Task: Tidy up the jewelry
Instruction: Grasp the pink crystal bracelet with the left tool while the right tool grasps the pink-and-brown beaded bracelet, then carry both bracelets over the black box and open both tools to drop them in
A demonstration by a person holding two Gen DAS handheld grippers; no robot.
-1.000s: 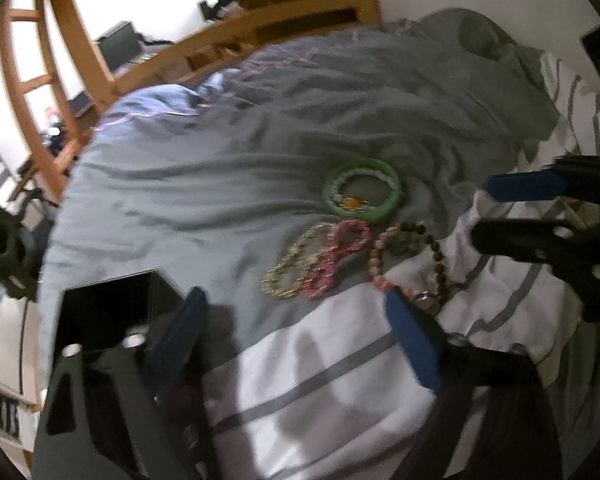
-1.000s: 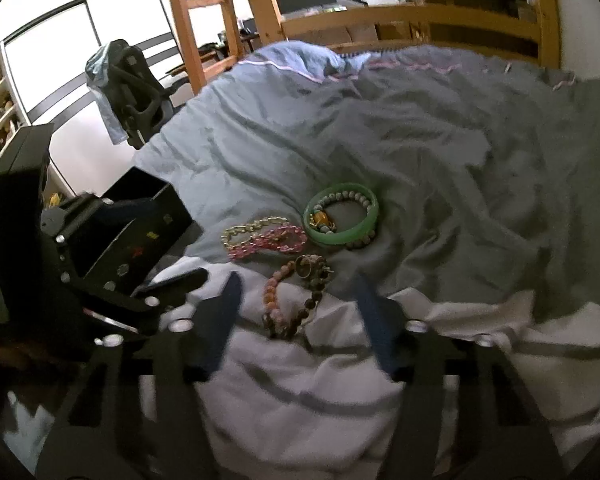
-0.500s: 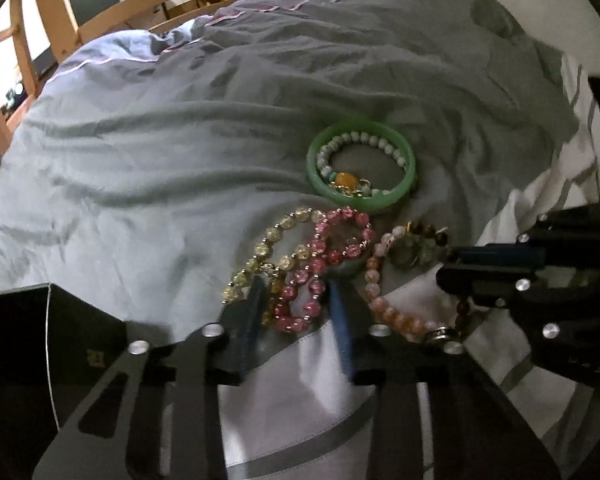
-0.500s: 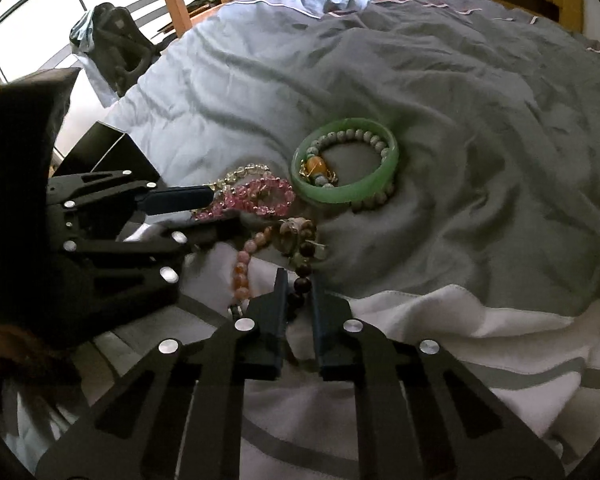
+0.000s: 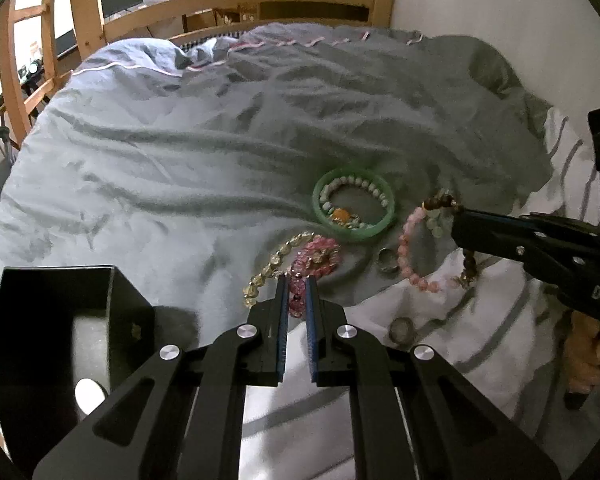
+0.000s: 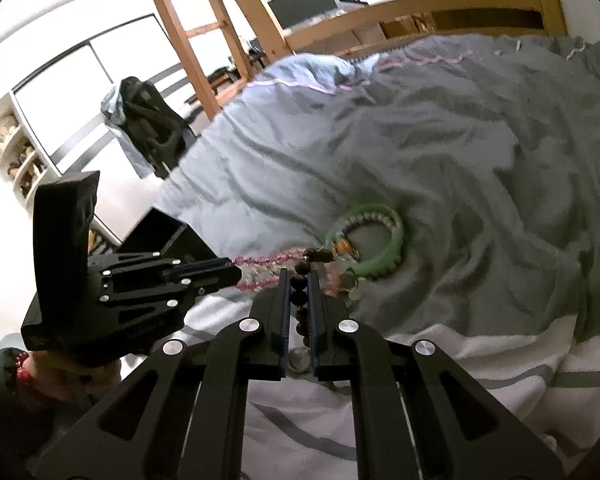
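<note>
My left gripper [image 5: 296, 284] is shut on a pink crystal bead bracelet [image 5: 316, 256] that hangs from it over the grey bedding; it also shows in the right wrist view [image 6: 236, 270]. My right gripper [image 6: 298, 276] is shut on a bracelet of dark brown and pale pink beads [image 6: 300, 296] and holds it lifted; in the left wrist view it dangles [image 5: 408, 248] from that gripper [image 5: 456, 210]. A green bangle [image 5: 354, 204] with a pale bead bracelet inside lies on the bed beyond. A yellow bead bracelet [image 5: 272, 268] lies beside the pink one.
An open black jewelry box [image 5: 68, 320] stands at the left on the bed. Two silver rings [image 5: 388, 258] [image 5: 400, 328] lie on the bedding. A white striped sheet [image 5: 480, 320] covers the near side. A wooden bed frame [image 5: 220, 0] runs along the far edge.
Both grippers have closed on bracelets and lifted them. The brown and pink bracelet has come off the bed, and a ring is now uncovered.
</note>
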